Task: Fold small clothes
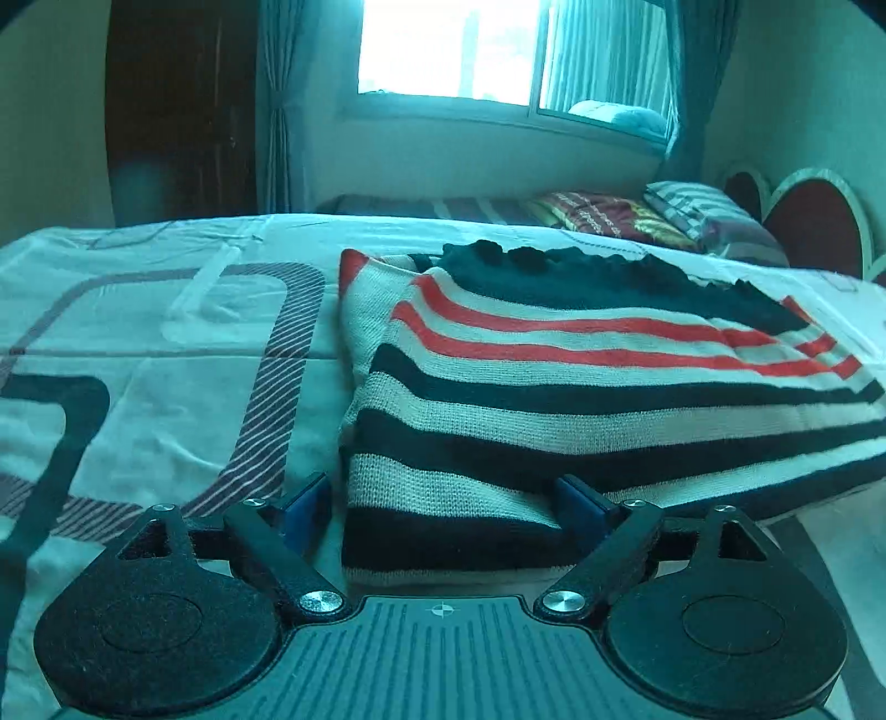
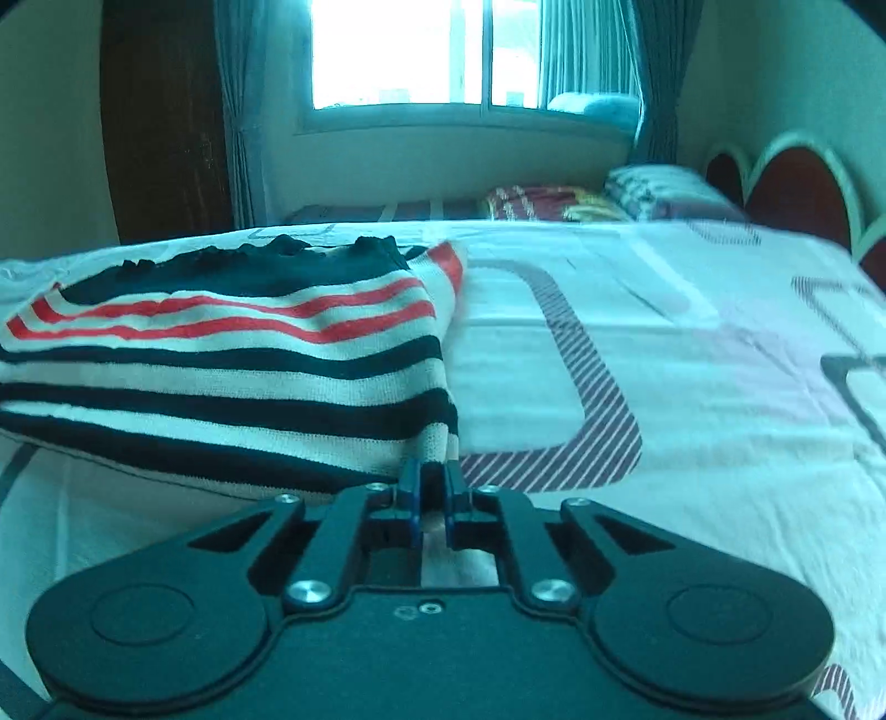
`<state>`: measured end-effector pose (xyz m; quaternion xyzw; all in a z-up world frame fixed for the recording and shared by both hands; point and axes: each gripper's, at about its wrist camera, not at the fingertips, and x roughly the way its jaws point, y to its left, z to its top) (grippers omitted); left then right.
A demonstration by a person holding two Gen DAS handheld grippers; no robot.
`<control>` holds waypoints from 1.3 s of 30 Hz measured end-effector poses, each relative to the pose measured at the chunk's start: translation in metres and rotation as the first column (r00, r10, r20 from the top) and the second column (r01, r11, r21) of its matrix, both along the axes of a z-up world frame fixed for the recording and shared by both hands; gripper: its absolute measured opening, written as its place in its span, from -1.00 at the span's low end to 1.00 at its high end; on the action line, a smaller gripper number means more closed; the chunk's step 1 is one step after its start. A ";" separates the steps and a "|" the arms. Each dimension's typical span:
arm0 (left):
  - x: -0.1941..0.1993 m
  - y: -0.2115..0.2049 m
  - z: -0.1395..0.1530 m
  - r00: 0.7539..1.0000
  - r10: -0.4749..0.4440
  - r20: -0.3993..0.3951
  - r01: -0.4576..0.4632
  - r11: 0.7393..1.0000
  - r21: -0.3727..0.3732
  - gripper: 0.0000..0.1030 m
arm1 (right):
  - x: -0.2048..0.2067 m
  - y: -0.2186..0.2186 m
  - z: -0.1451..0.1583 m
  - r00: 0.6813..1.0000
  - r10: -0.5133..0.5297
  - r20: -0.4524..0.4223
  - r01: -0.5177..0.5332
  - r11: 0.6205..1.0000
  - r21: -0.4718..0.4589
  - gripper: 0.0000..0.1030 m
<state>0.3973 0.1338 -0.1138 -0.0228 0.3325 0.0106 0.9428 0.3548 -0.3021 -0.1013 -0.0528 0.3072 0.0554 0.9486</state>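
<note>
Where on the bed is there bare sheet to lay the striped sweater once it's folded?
Bare bedsheet lies left of the striped sweater in the left wrist view, and a wider stretch lies right of it in the right wrist view. The far end is crowded with a blanket and pillow.

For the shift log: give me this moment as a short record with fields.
garment: striped knit sweater, partly folded, lying on the bed sheet
left tongs: open, straddling the sweater's near left corner, pads not pressing
right tongs: shut on the sweater's near right corner
background: pillows at the headboard, window with curtains
fold status: not finished
</note>
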 end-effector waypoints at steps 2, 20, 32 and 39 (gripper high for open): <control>0.000 0.000 0.000 1.000 0.002 -0.004 -0.002 1.000 -0.004 0.70 | 0.003 -0.004 0.002 1.000 -0.017 -0.008 0.017 1.000 0.025 -0.67; -0.065 0.041 -0.026 0.950 0.308 -0.041 -0.251 0.683 -0.686 0.26 | -0.019 0.041 0.042 0.989 0.148 -0.012 -0.130 0.906 0.403 -0.75; -0.028 0.041 -0.030 0.942 0.336 -0.003 -0.232 0.644 -0.729 0.26 | 0.012 0.065 0.040 0.984 0.175 -0.039 -0.136 0.870 0.474 -0.75; -0.013 0.042 -0.037 0.913 0.406 0.025 -0.242 0.592 -0.769 0.10 | 0.045 0.080 0.031 0.978 0.201 -0.055 -0.149 0.858 0.492 -0.78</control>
